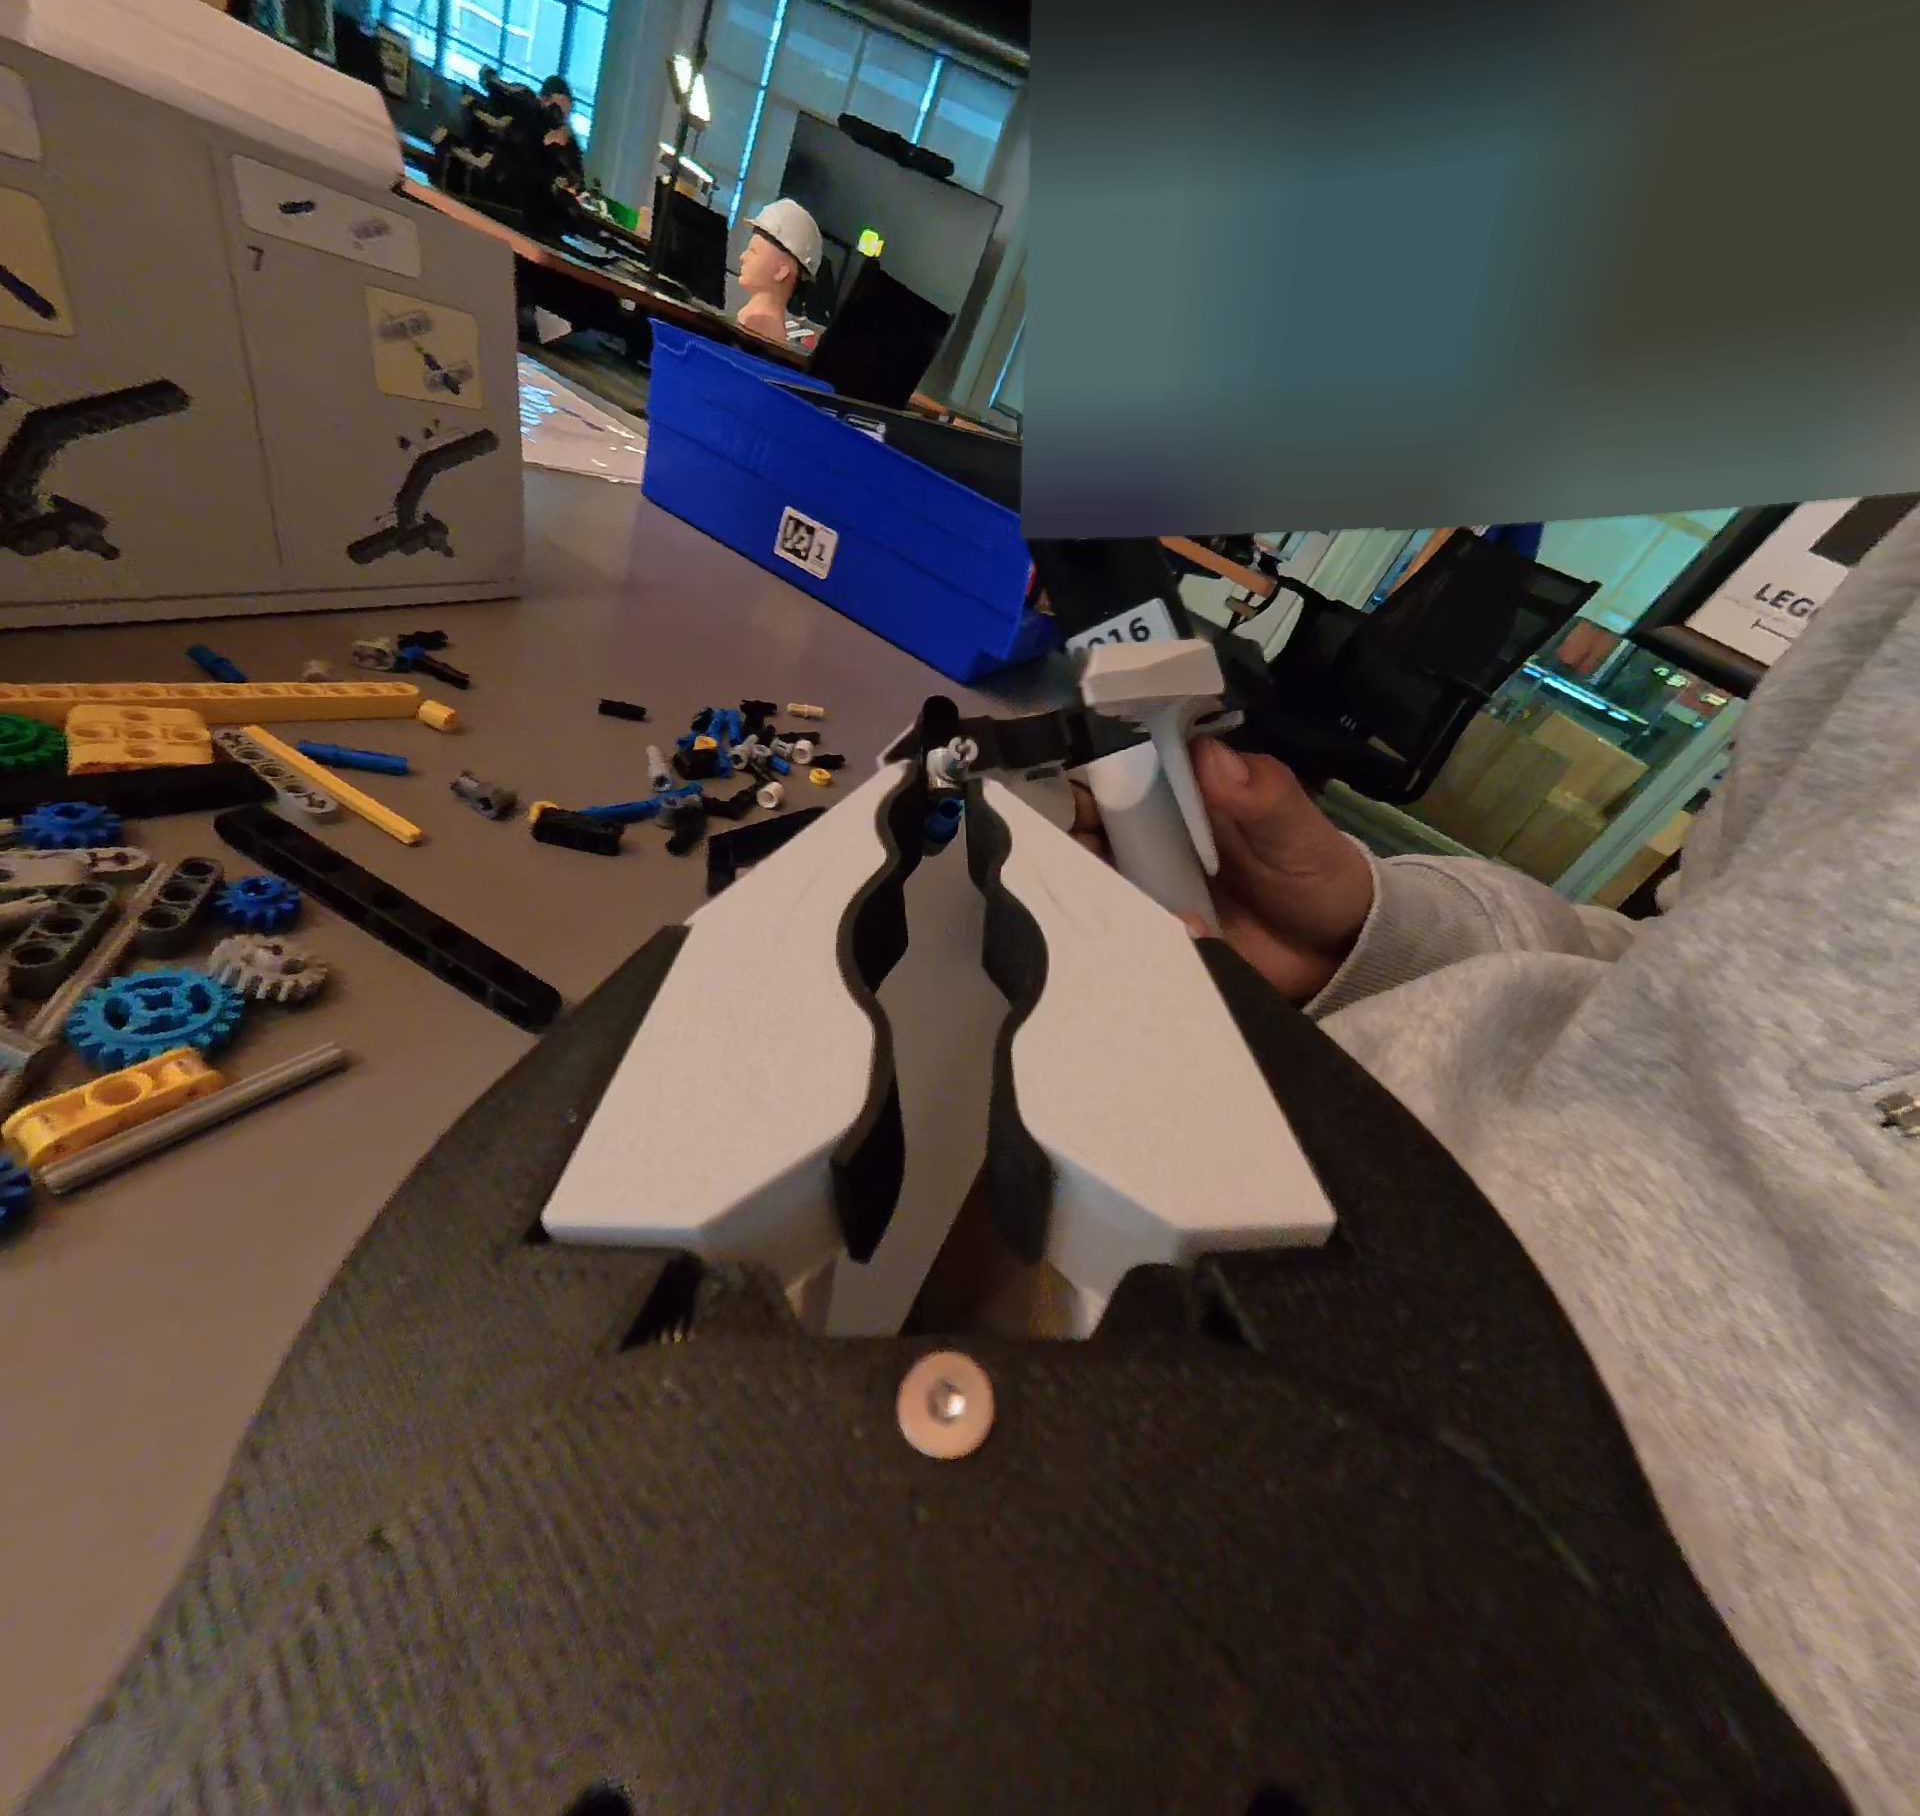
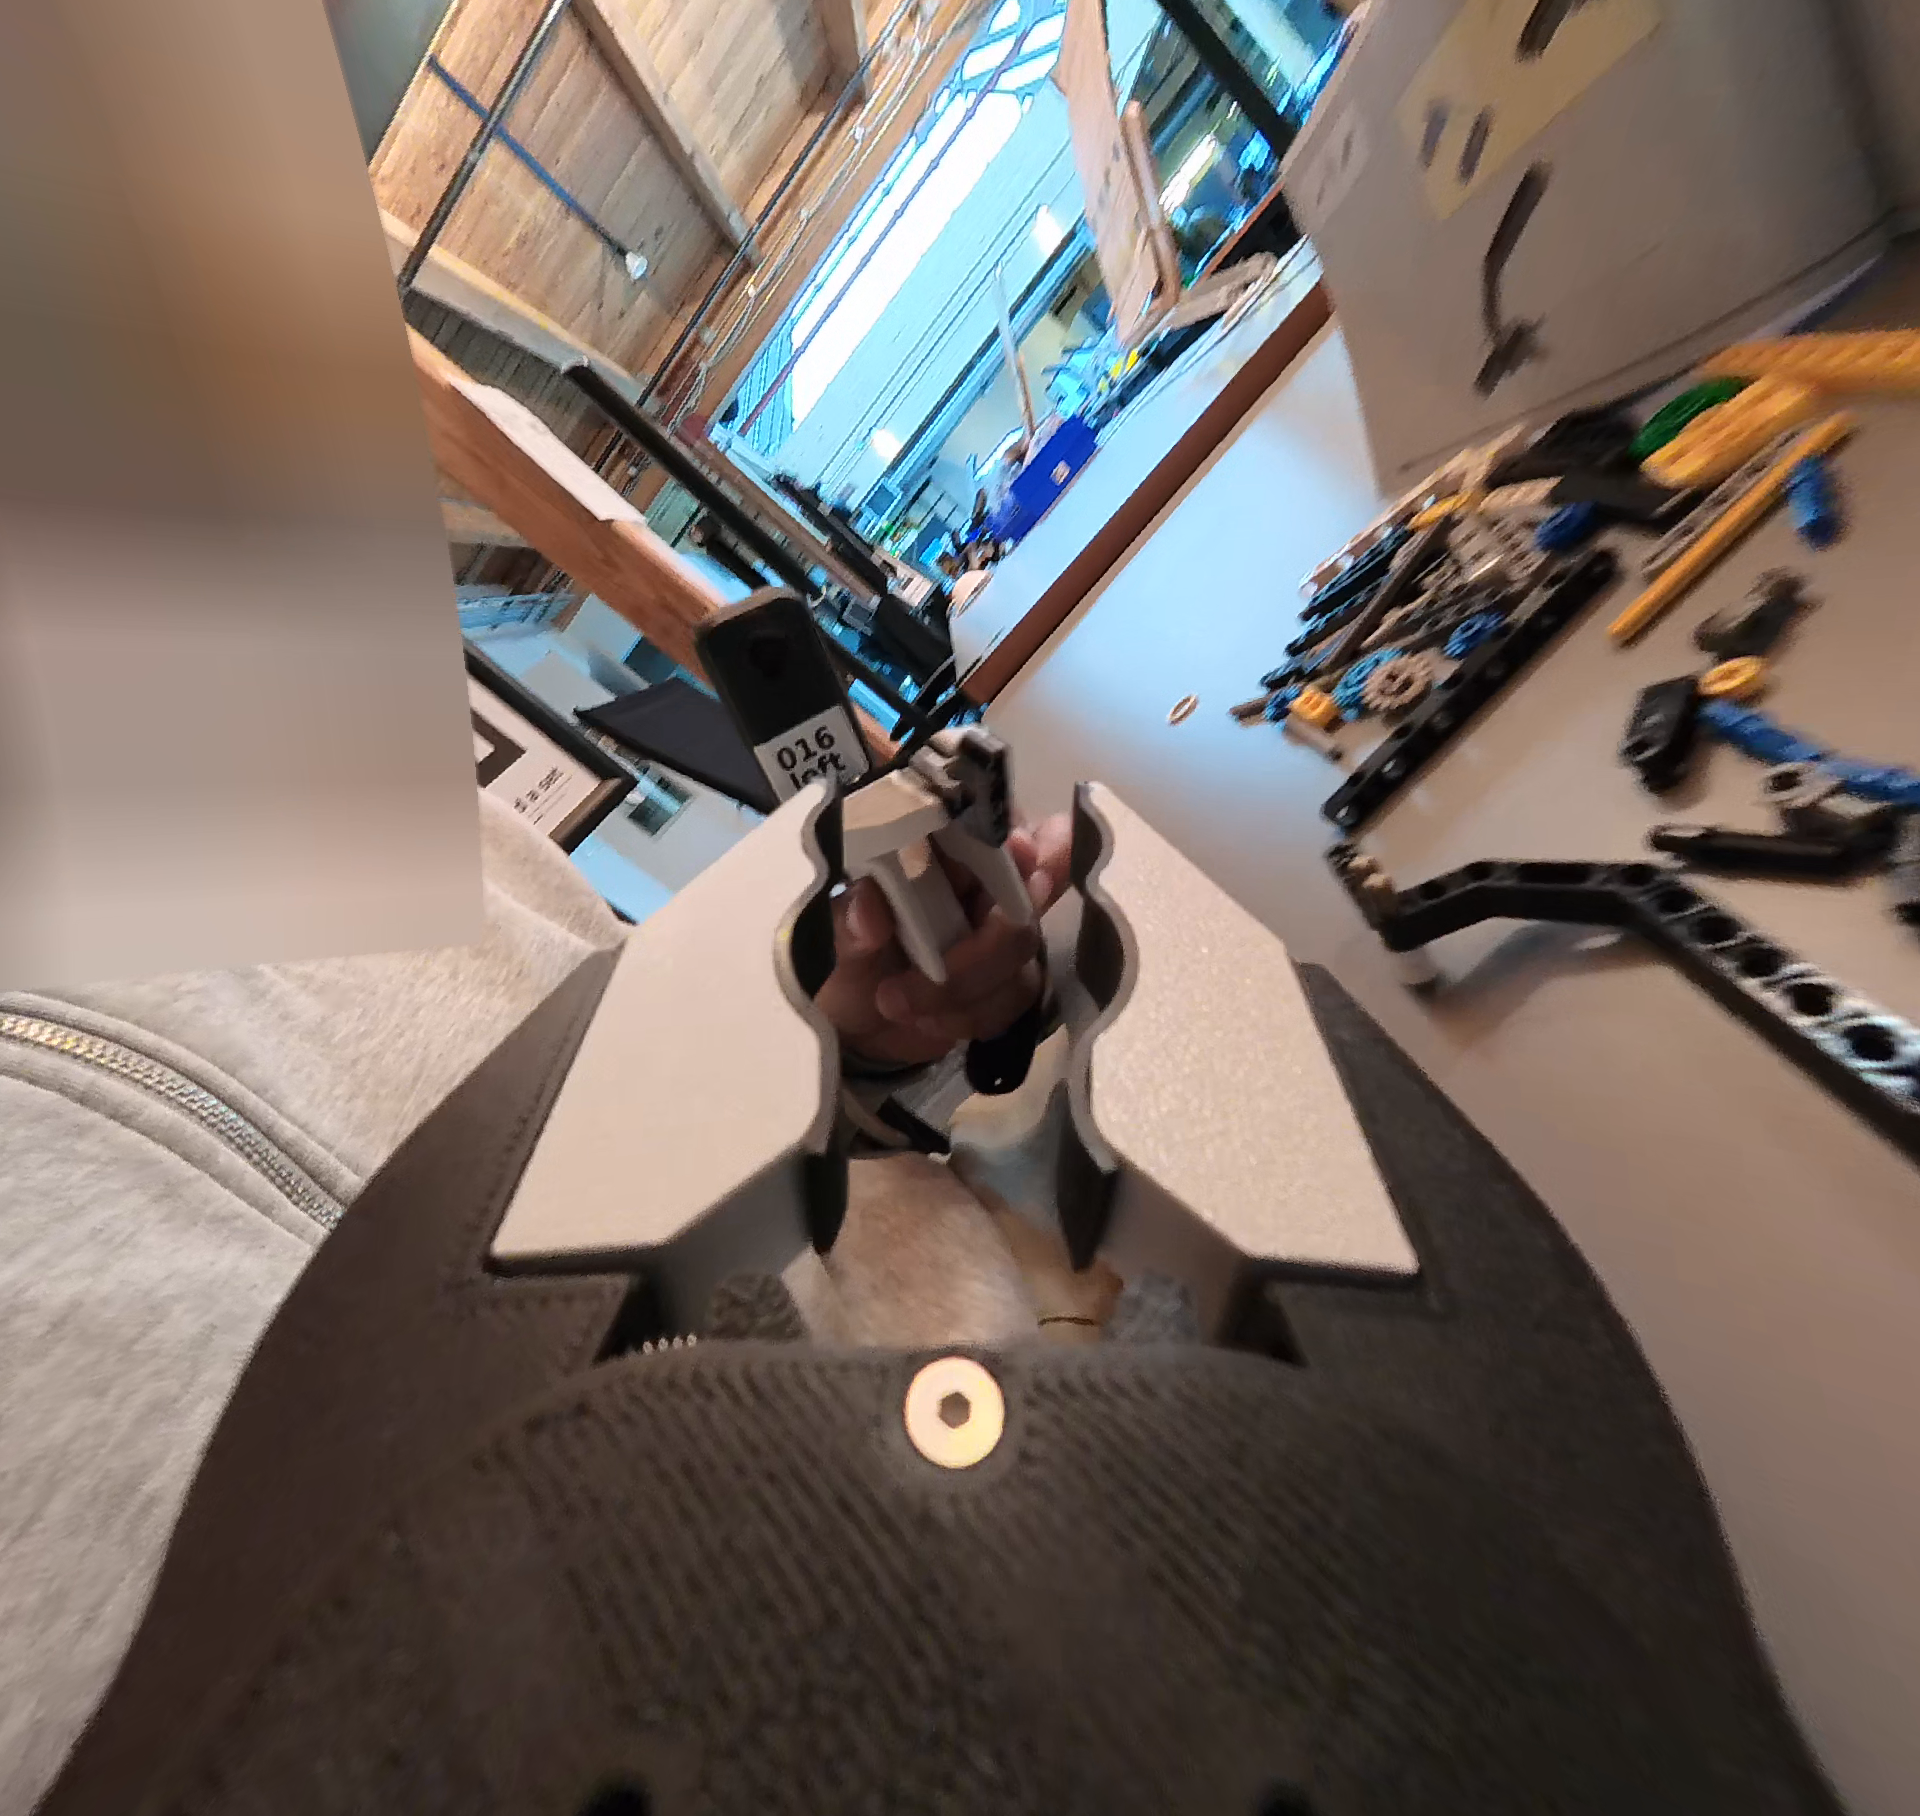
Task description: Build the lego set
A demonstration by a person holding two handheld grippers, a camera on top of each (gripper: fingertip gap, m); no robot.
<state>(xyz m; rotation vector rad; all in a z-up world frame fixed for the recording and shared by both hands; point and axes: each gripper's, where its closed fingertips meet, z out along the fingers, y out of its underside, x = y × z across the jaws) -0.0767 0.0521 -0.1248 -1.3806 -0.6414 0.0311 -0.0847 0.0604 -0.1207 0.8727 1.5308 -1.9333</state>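
Observation:
My left gripper (image 1: 943, 800) is shut at its tips on a small grey and blue pin piece (image 1: 951, 760), held up above the table. A black part (image 1: 1023, 740) runs from that piece to the right, toward the right gripper's white handle (image 1: 1153, 810), which a hand holds. My right gripper (image 2: 956, 816) is open with its jaws well apart and nothing between them. Through the gap I see the left gripper's handle (image 2: 935, 893), the hand on it, and a small black holed piece (image 2: 985, 779). A long bent black beam (image 2: 1558, 893) lies on the table at the right.
Loose yellow, blue, grey and black beams, gears and pins (image 1: 156, 935) are spread over the grey table (image 1: 623, 623) at the left. An open instruction booklet (image 1: 260, 364) stands behind them. A blue bin (image 1: 831, 499) sits at the back. A grey sleeve (image 1: 1662, 1143) fills the right. My left and right fingertips are right by each other.

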